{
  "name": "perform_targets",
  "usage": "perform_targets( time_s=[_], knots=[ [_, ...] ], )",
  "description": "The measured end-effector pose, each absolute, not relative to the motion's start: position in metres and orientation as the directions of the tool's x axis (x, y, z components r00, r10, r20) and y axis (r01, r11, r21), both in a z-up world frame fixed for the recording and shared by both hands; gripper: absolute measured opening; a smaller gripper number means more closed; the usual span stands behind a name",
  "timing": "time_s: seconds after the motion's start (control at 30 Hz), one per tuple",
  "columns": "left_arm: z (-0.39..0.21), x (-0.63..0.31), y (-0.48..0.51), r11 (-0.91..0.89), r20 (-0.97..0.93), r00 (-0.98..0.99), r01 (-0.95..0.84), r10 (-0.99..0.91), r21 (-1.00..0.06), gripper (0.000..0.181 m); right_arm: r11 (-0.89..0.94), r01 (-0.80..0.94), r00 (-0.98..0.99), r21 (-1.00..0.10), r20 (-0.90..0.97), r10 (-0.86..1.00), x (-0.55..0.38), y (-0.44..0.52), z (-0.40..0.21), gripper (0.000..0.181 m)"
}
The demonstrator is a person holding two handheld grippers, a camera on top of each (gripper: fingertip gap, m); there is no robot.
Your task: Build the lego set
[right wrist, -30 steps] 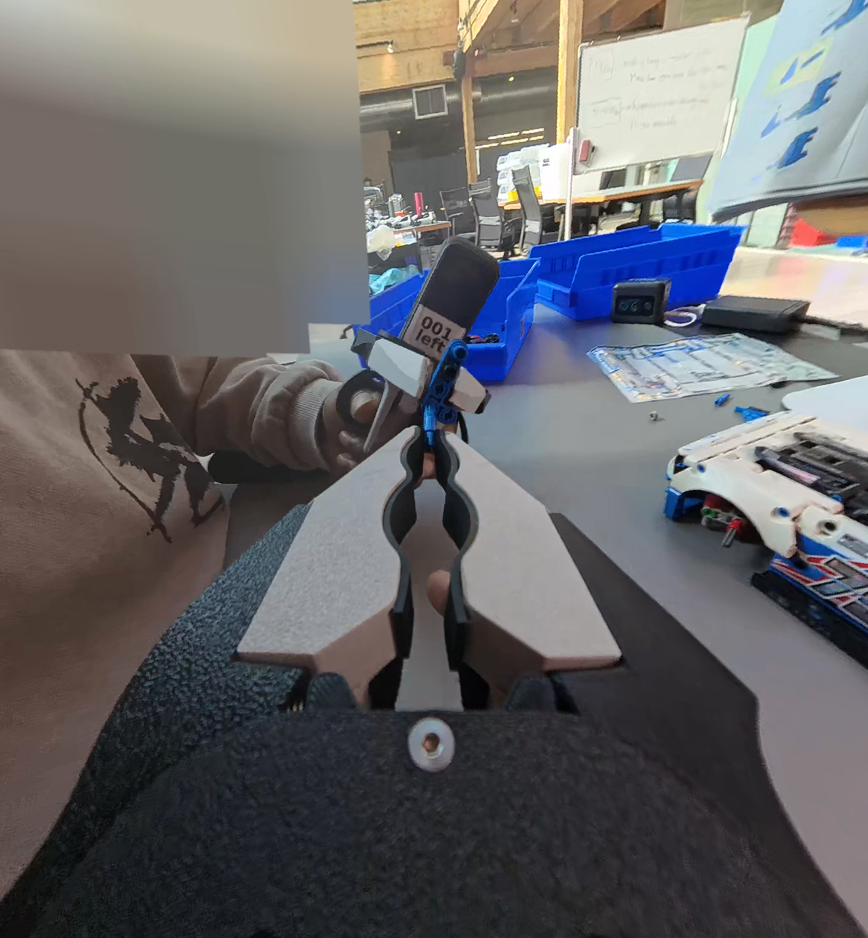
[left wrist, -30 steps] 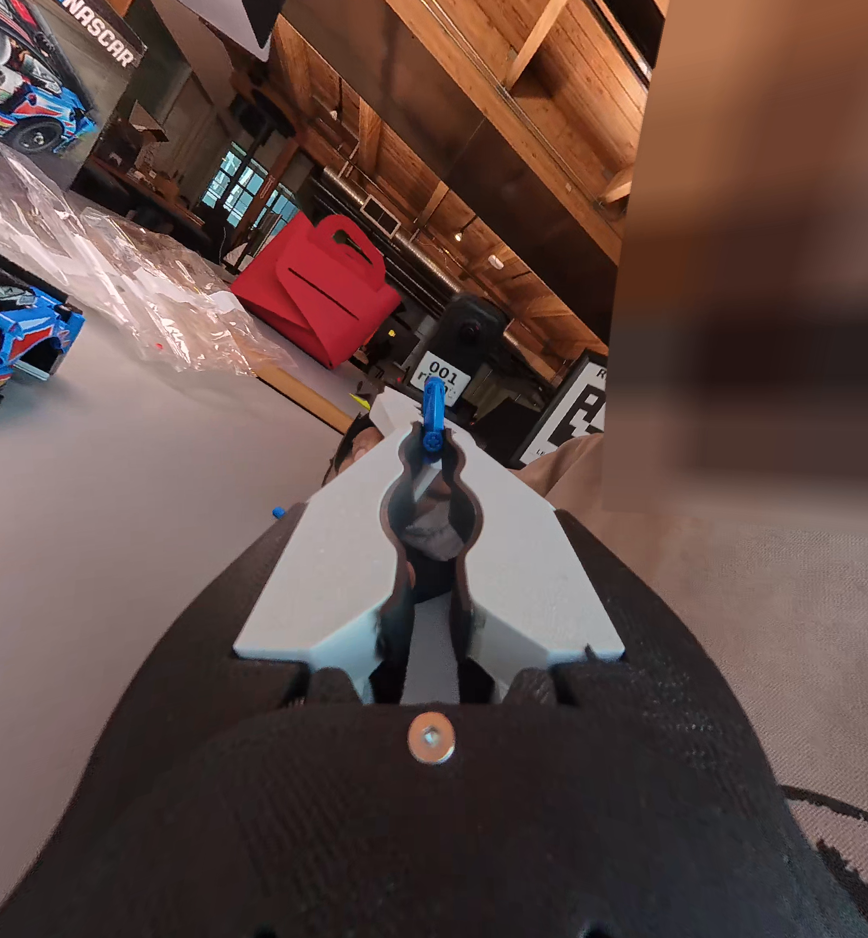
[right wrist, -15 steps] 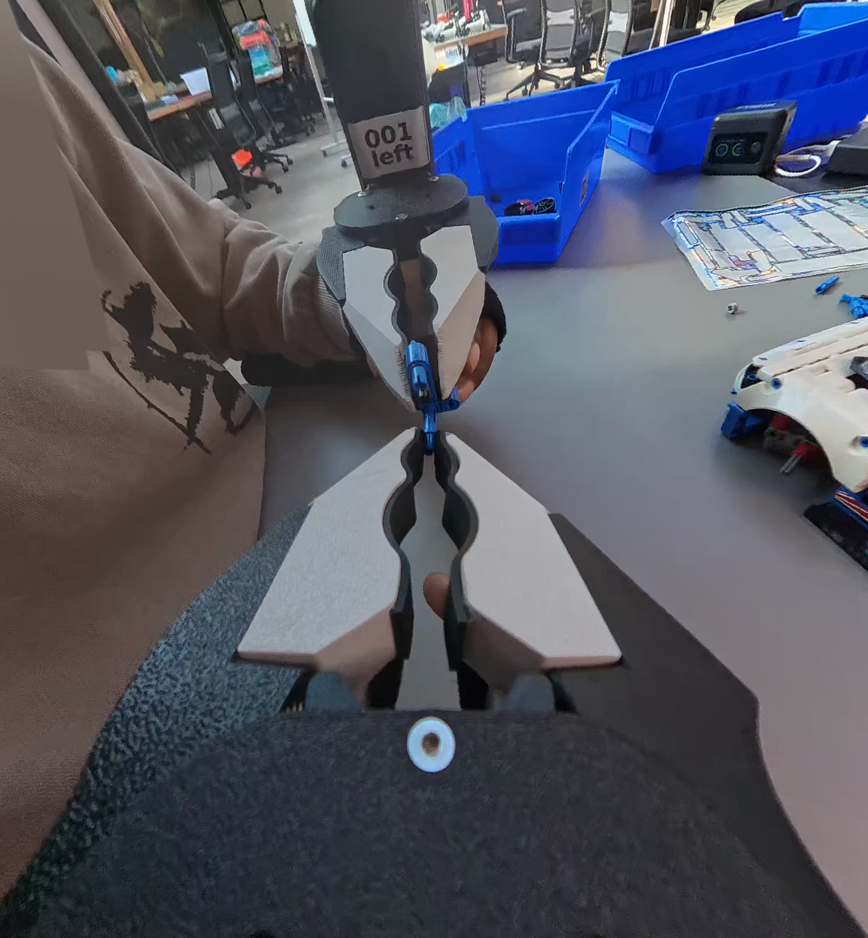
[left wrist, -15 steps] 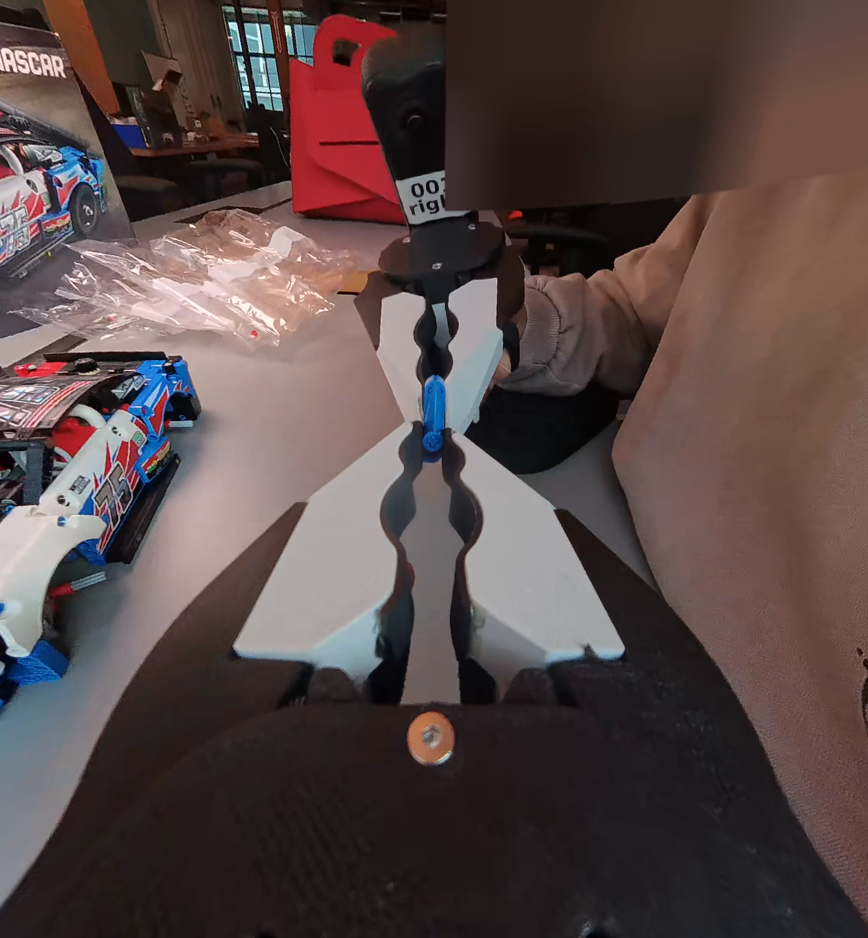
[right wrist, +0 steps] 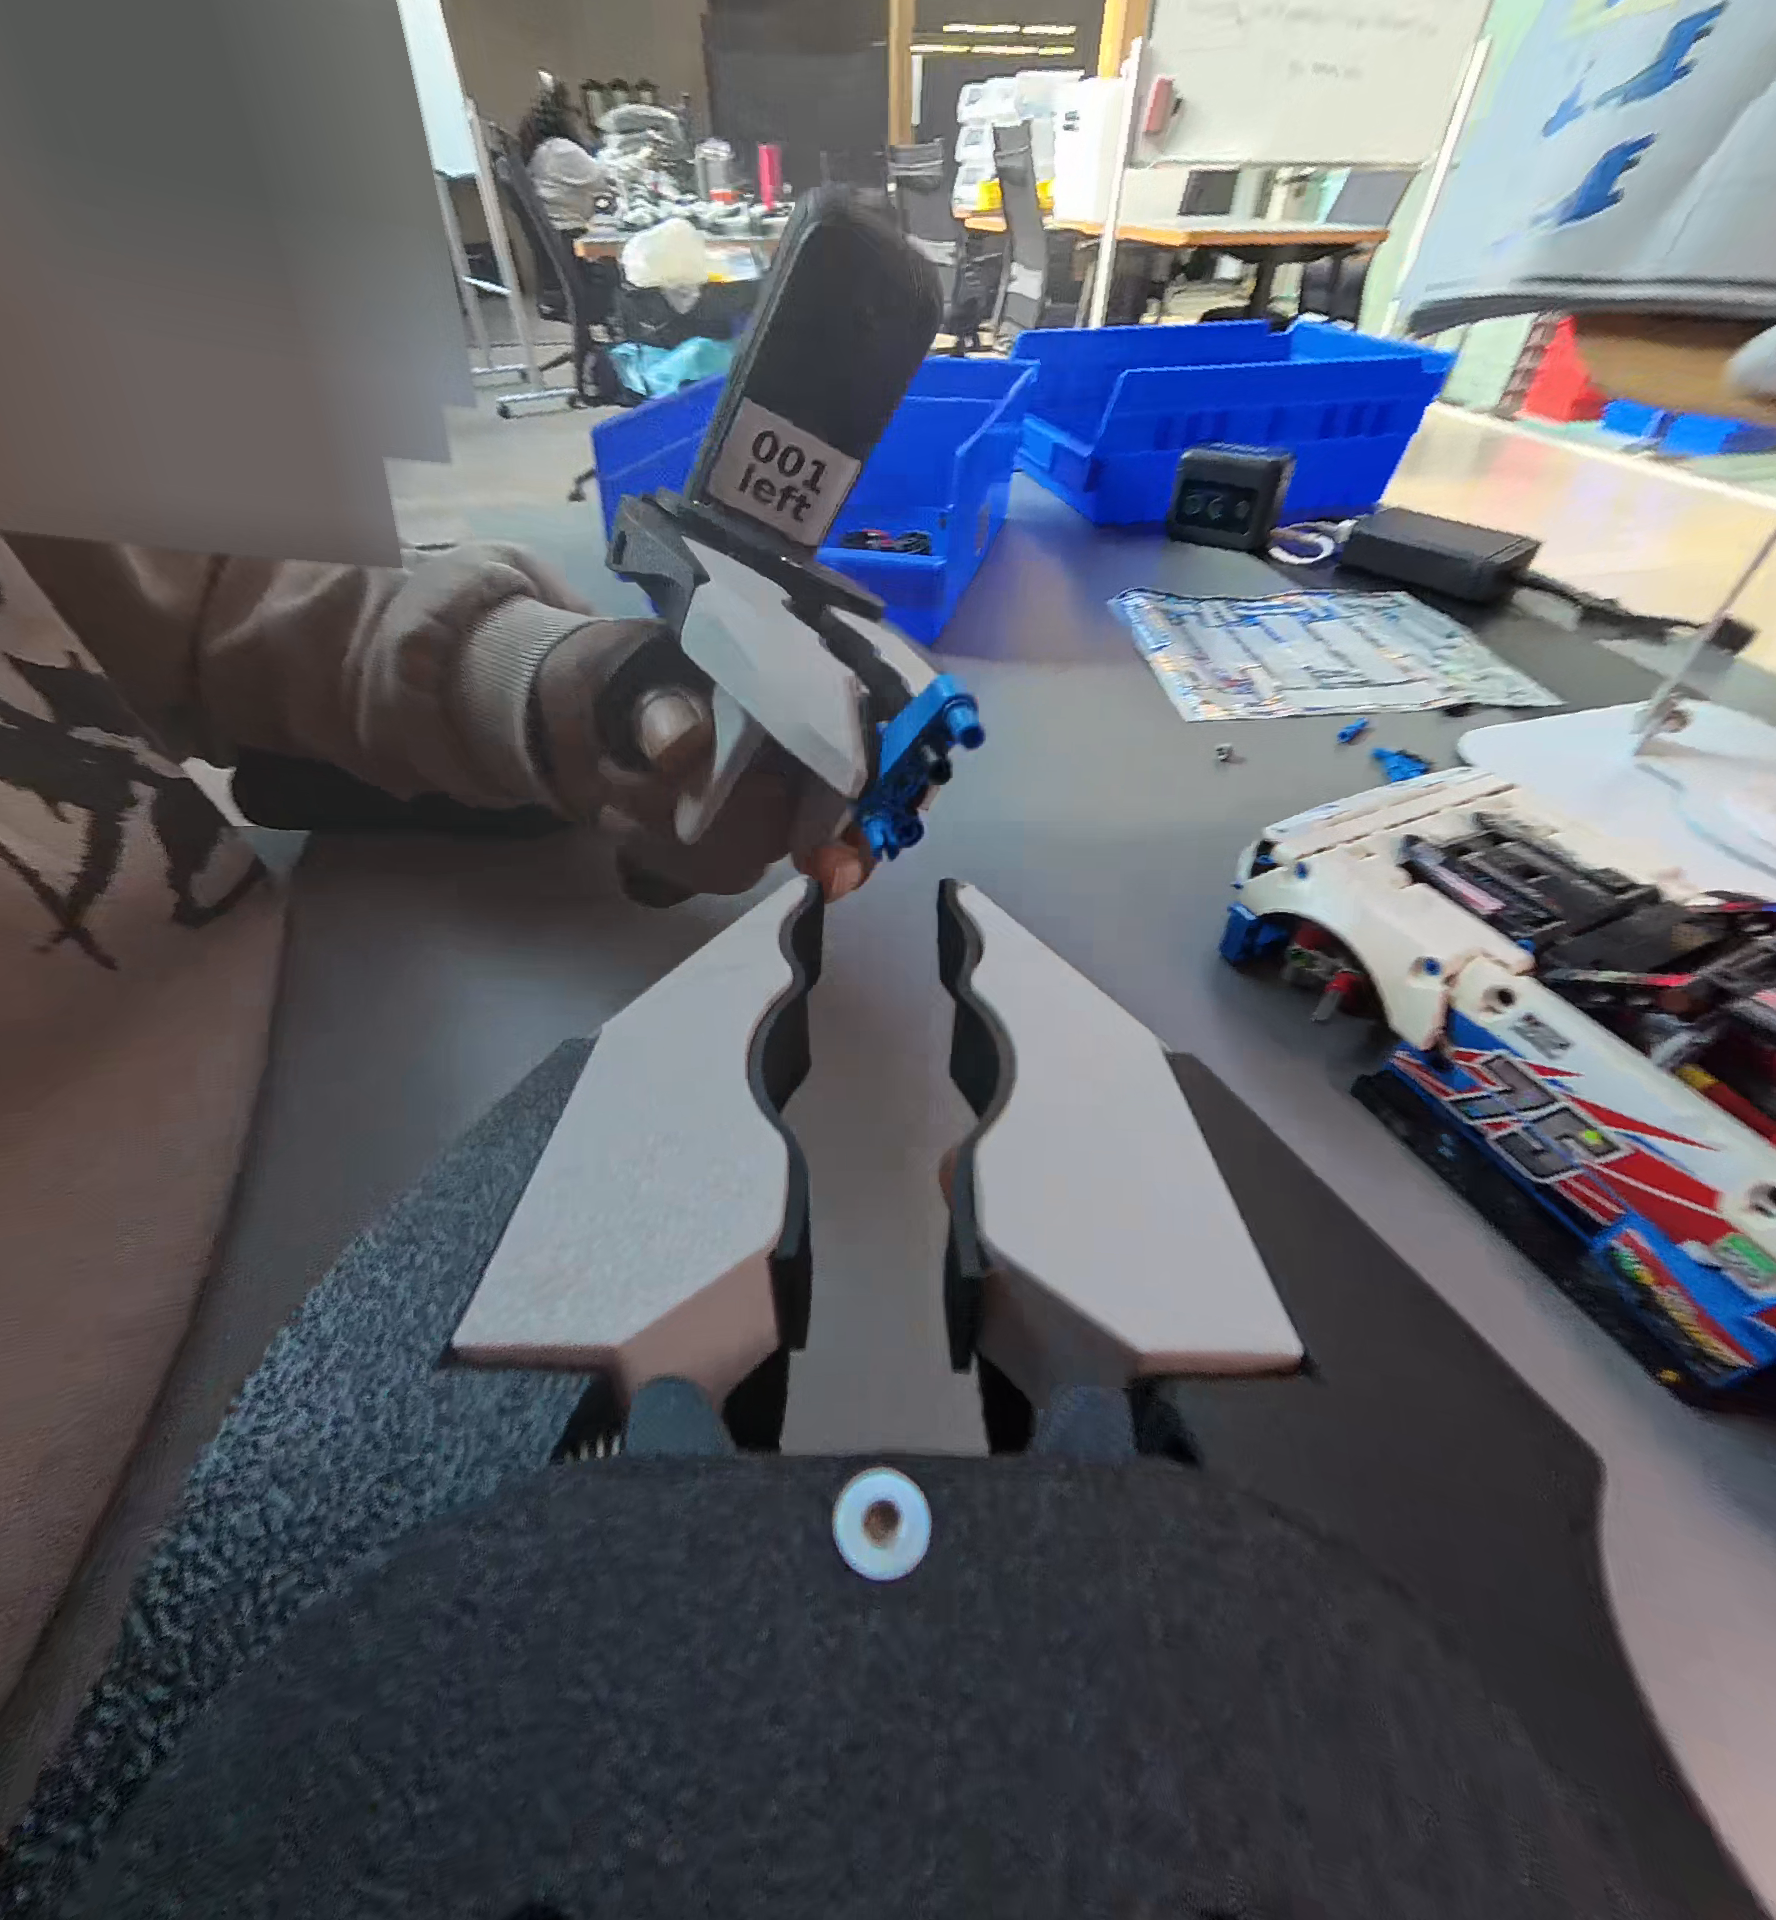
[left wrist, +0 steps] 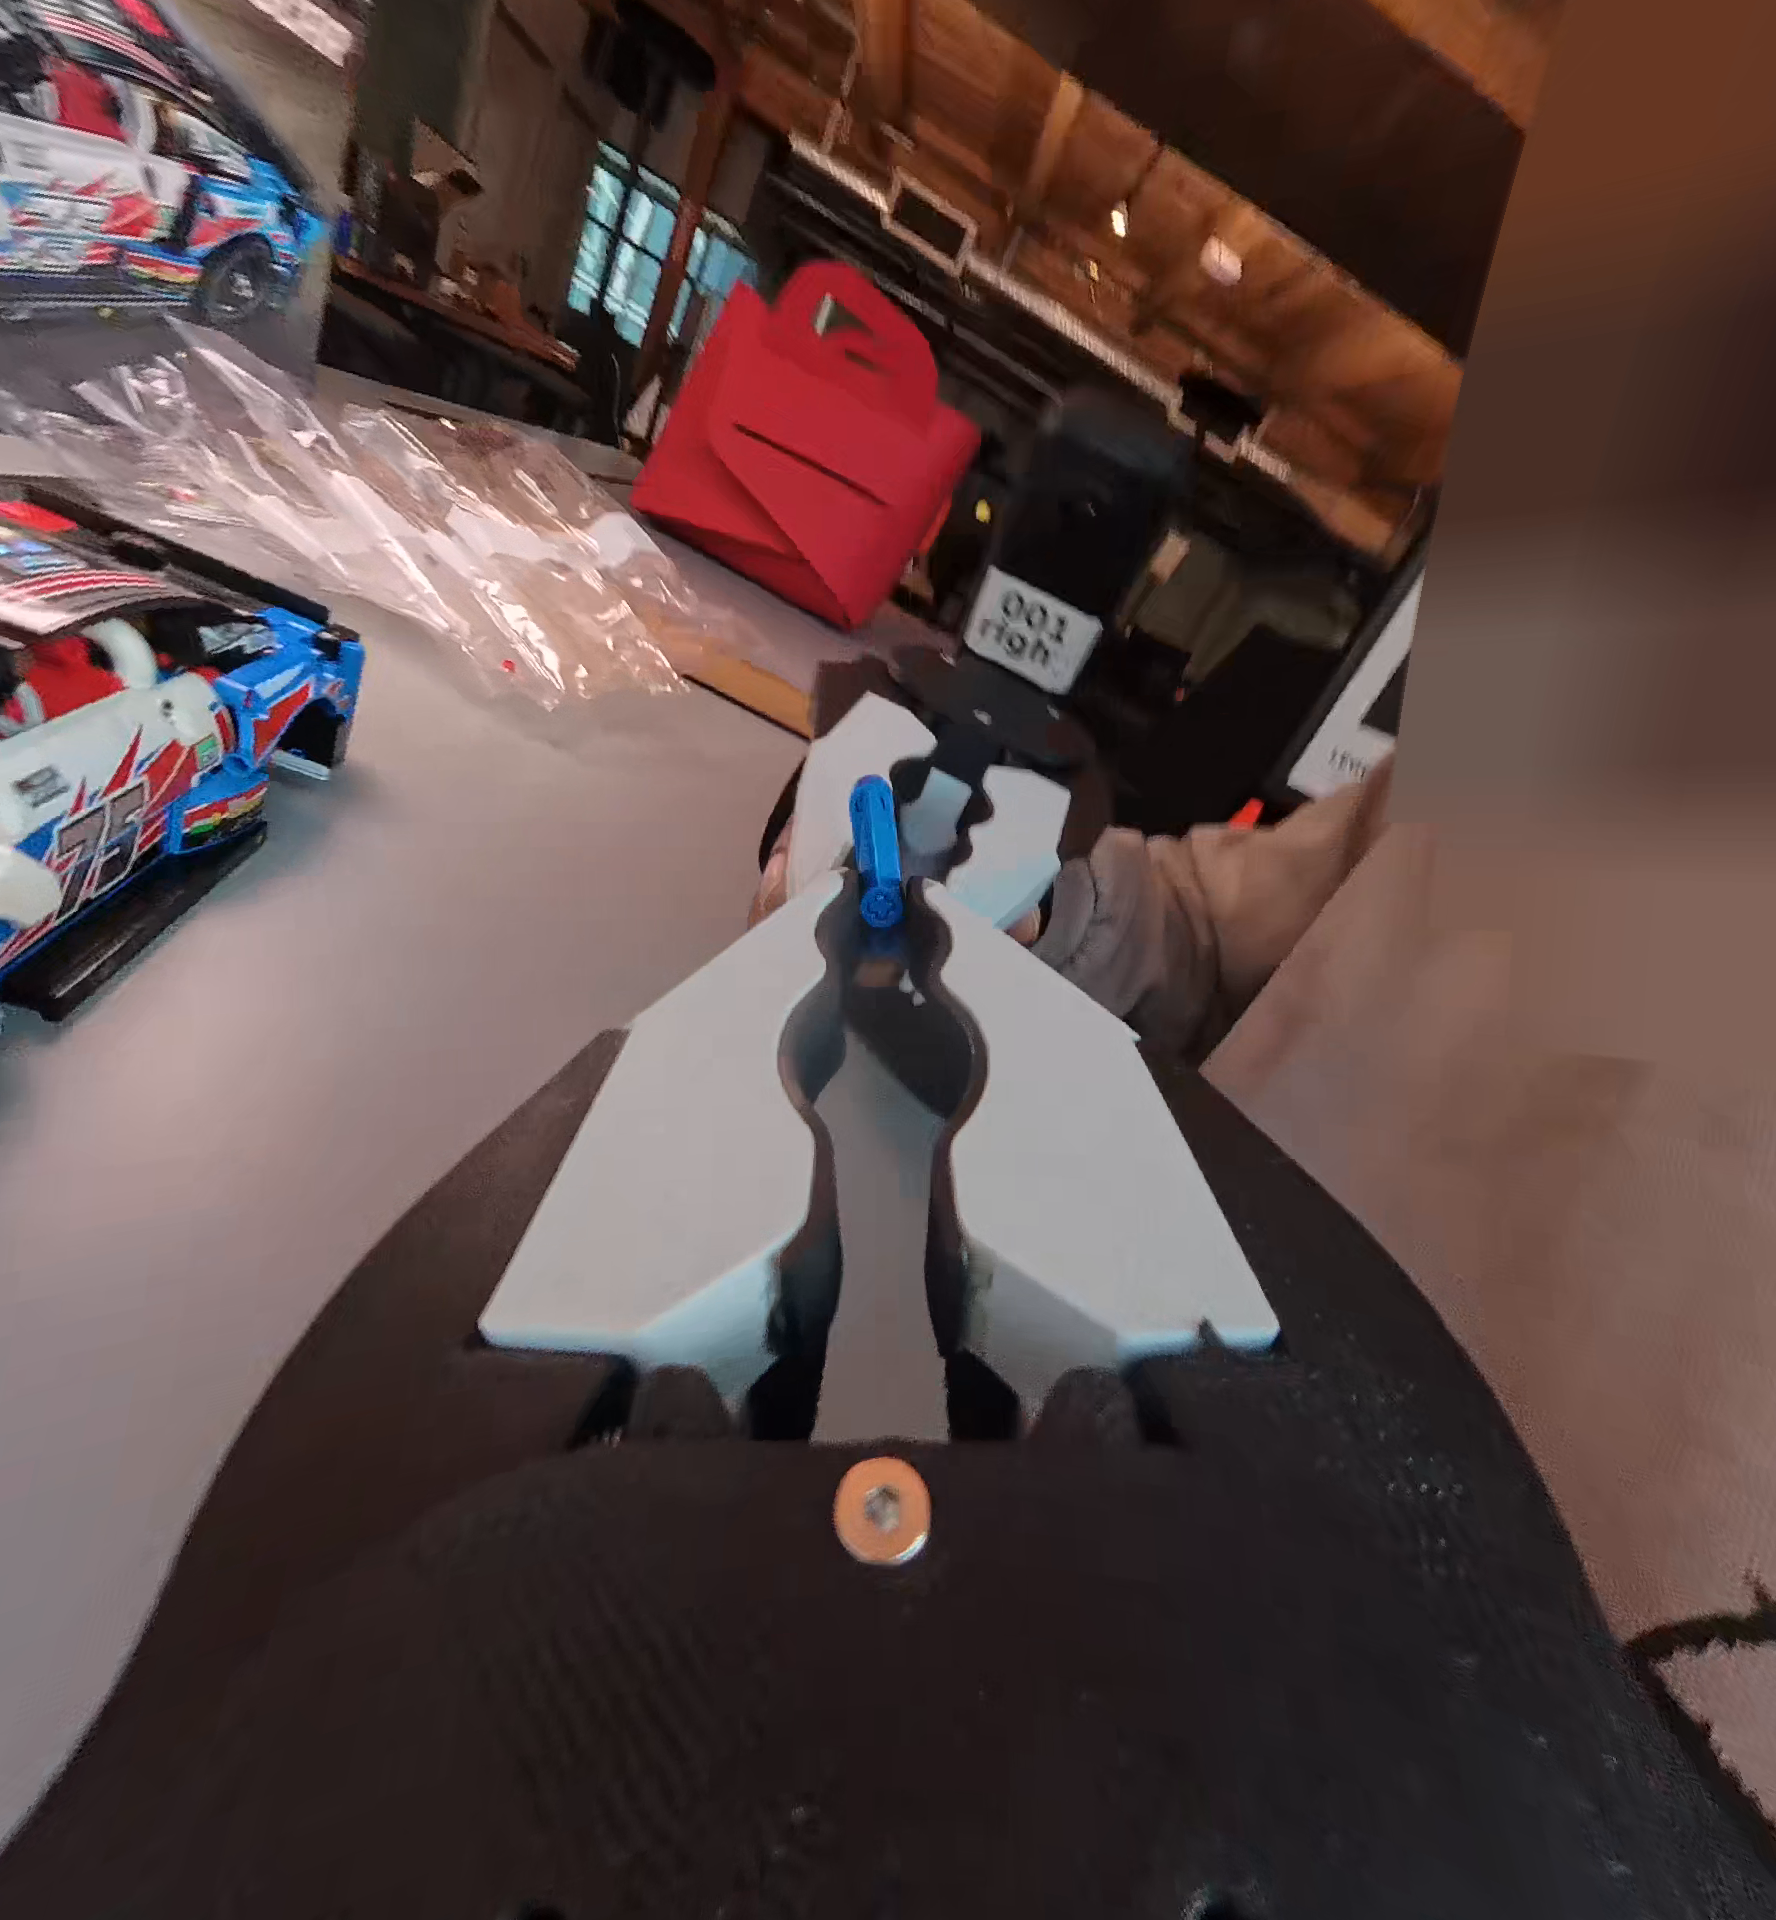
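Note:
My left gripper (left wrist: 882, 896) is shut on a small blue lego beam (left wrist: 876, 850) that sticks up out of its tips. The same beam (right wrist: 913, 769), with a blue pin in its top end, shows in the right wrist view in the left gripper's tips (right wrist: 868, 821). My right gripper (right wrist: 880, 891) is open and empty, just below and apart from the beam; it also shows in the left wrist view (left wrist: 941, 831) behind the beam. The partly built white, blue and red lego race car (right wrist: 1549, 1029) lies on the grey table, also in the left wrist view (left wrist: 115, 769).
Clear plastic bags (left wrist: 396, 520), a red paper bag (left wrist: 811, 457) and the set's box (left wrist: 105, 187) lie beyond the car. Blue bins (right wrist: 1227, 416), a sticker sheet (right wrist: 1320, 649), loose blue parts (right wrist: 1393, 758), a white stand base (right wrist: 1694, 779) and a black device (right wrist: 1232, 499) are on the table. The person's sleeve (right wrist: 375, 665) is at left. The tips of both grippers are at nearly the same place.
My right gripper has opened and let go of the blue beam's pin end. The two grippers have drawn apart and the left one has tilted, still holding the beam.

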State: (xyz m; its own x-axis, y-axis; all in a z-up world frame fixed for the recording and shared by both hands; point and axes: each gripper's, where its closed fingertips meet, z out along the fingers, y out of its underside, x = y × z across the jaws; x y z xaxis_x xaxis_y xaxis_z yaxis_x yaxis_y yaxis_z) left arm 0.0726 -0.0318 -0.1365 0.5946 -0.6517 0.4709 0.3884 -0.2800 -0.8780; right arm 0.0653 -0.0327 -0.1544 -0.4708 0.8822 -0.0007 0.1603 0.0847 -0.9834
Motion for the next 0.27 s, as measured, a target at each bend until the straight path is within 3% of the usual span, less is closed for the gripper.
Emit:
perform_targets(
  time_s=[0.13, 0.27],
  knots=[
    [-0.137, 0.038, -0.013, -0.300, 0.743, 0.462, 0.710, -0.484, -0.637, 0.006, 0.186, 0.078, -0.260, -0.979, 0.161, 0.952, 0.050, -0.019, -0.143, 0.026],
    [-0.140, 0.036, -0.009, -0.323, 0.844, 0.324, 0.818, -0.427, -0.477, 0.007, 0.323, 0.080, -0.119, -0.943, 0.312, 0.943, 0.035, -0.016, -0.137, 0.025]
  ],
)
